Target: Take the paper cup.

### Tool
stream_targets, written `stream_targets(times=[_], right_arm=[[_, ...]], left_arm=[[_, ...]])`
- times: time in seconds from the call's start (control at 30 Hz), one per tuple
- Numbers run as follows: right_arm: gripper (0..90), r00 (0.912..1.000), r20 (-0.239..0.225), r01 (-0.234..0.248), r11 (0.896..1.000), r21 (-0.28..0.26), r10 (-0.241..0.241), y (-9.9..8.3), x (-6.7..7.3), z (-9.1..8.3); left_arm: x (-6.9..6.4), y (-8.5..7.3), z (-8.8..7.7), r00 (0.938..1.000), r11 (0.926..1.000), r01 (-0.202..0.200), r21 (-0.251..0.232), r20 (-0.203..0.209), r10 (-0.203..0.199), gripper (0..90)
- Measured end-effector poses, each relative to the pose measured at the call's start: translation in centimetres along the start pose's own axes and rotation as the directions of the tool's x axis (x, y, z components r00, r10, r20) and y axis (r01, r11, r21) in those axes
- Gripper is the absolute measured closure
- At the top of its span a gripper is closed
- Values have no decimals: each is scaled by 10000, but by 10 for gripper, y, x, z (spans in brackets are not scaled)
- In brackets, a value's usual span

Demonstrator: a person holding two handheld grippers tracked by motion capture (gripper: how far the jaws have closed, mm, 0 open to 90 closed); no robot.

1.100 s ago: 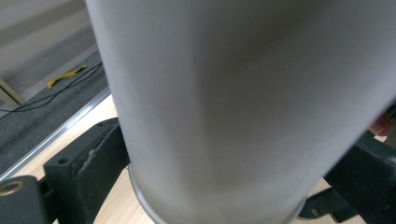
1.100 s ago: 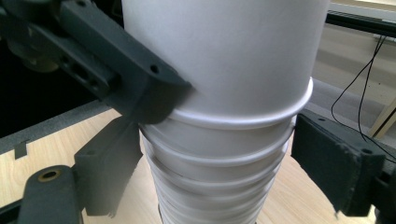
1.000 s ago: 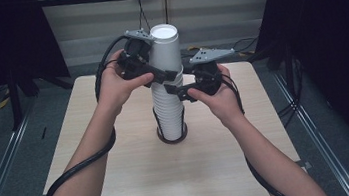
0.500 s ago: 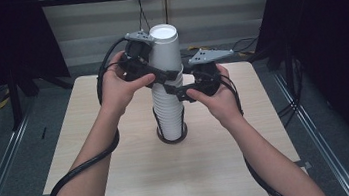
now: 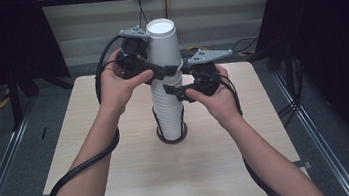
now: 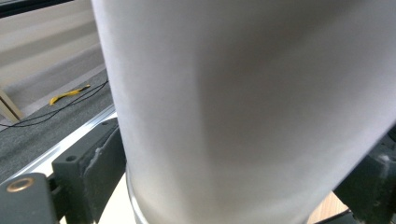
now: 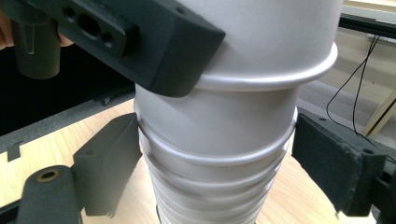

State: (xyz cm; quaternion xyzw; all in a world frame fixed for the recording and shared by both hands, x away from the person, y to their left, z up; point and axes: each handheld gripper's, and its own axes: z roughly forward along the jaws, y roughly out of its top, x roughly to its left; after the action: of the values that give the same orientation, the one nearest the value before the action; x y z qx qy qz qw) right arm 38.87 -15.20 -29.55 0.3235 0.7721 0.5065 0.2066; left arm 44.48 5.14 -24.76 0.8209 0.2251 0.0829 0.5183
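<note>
Dark curtains stand around the wooden counter [image 5: 122, 185], where a tall stack of white paper cups [image 5: 168, 114] sits in a black ring near its middle. Left tongs [image 5: 159, 72] have just been closing around the top cup [image 5: 163, 46] and seem to touch it now, though the close view is blurred. Right tongs [image 5: 177, 88] stand wide around the stack just below, not pressing, so the cup is probably not yet separated.

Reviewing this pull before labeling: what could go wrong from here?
1. The left hand-held gripper, jaws just closing on the top cup, may dent its thin wall.
2. The right hand-held gripper straddles the cup stack; whether its pads press is unclear, so extra cups could lift along.
3. The tall stack could tip on the table.
</note>
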Motion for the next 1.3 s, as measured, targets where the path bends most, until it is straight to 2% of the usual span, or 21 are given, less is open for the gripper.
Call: stream_targets(times=[0.13,0.23,0.4,0.53,0.6,0.87,1.0,1.1,1.23,1.3], right_arm=[[151,10000,36,-4,10000,0,4,0,1,0],[151,10000,27,-10,10000,-30,10,-1,0,0],[151,10000,18,-30,10000,-16,30,-2,0,0],[151,10000,29,-49,10000,11,49,-2,0,0],[151,10000,27,-47,10000,14,47,-2,0,0],[151,10000,34,-40,10000,-20,40,-3,0,0],[150,10000,41,-19,10000,-45,19,-3,1,1],[150,10000,50,-19,10000,-21,19,-3,1,1],[149,10000,45,14,10000,23,-14,-3,1,1],[147,10000,37,-3,10000,53,3,-4,1,1]], left_arm=[[-1,1,-2,10000,10000,12,-85,-30,-12,84],[-1,5,-7,10000,9994,-27,-333,45,28,88],[-1,8,-10,10000,9995,-9,-321,28,10,92],[-3,13,-14,9998,9994,-149,-316,-109,146,98],[-2,14,-15,10000,9993,-83,-369,2,83,101],[-2,20,-19,10000,9992,-63,-402,-27,62,104],[-4,25,-21,9998,9993,-174,-343,-20,173,107],[-4,27,-22,9998,9991,-120,-414,-174,113,108],[-3,29,-25,10000,9984,17,-569,-75,-21,109],[-4,31,-27,10000,9986,-53,-518,-79,49,111]])
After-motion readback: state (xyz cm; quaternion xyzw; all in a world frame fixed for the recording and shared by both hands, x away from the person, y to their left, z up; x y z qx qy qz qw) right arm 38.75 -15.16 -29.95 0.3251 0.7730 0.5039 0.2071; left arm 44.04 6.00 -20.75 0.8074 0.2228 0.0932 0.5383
